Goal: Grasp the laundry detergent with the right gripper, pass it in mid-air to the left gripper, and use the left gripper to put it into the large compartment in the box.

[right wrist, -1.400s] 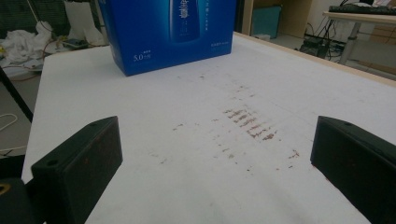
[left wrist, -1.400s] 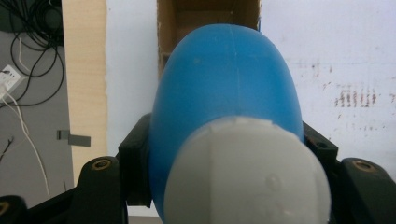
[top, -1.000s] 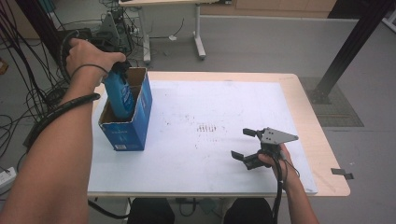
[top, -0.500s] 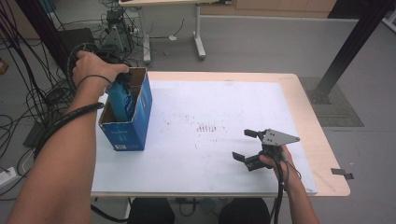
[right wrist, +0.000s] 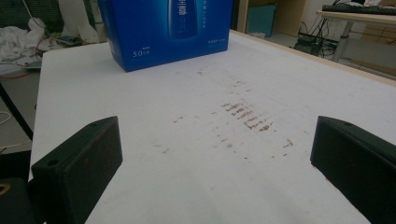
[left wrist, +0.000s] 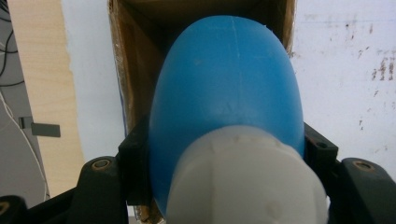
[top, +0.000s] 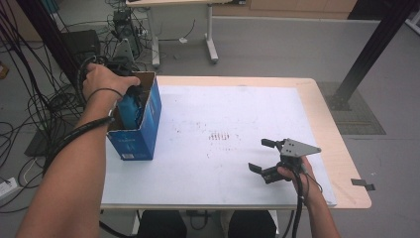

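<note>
I hold the left gripper (left wrist: 224, 154) pinching the blue bottle (left wrist: 226, 88) partway inside the open blue box (top: 134, 119) at the counter's (top: 237, 109) left; I judge it best to lower straight, clear of the walls; right gripper (top: 265, 157) rests spread, well apart.

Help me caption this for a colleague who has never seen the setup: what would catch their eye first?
The blue bottle with its white cap, clamped between the left gripper's jaws and partly lowered into the open blue carton at the table's left edge. Next, the right gripper, held open and empty over the stained white table cover near the front right.
</note>
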The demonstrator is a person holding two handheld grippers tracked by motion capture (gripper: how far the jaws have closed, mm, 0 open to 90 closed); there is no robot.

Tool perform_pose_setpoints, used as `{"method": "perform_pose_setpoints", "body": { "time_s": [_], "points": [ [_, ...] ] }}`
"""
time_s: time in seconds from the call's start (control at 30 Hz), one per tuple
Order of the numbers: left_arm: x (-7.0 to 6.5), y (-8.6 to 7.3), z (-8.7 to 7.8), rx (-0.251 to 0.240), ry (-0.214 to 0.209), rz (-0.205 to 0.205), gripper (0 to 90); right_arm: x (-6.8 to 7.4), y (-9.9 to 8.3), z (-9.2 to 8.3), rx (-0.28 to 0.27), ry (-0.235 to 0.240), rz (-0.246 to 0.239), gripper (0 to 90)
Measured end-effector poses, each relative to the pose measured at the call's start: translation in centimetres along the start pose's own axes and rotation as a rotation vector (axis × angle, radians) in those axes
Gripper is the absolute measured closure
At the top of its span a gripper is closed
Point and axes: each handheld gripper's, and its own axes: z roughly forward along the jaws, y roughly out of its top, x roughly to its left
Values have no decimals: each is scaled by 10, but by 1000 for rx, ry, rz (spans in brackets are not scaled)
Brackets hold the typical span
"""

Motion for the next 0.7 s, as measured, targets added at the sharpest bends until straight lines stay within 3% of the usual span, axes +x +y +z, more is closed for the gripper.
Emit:
{"method": "perform_pose_setpoints", "body": {
  "time_s": [0.4, 0.7],
  "points": [
    [7, -7, 11, -14, -10, -2, 375, 2, 2, 0, -5, 0, -5, 22],
    [8, -5, 29, -1, 2, 7, 376, 2, 1, 0, -3, 0, -4, 22]
  ]
}}
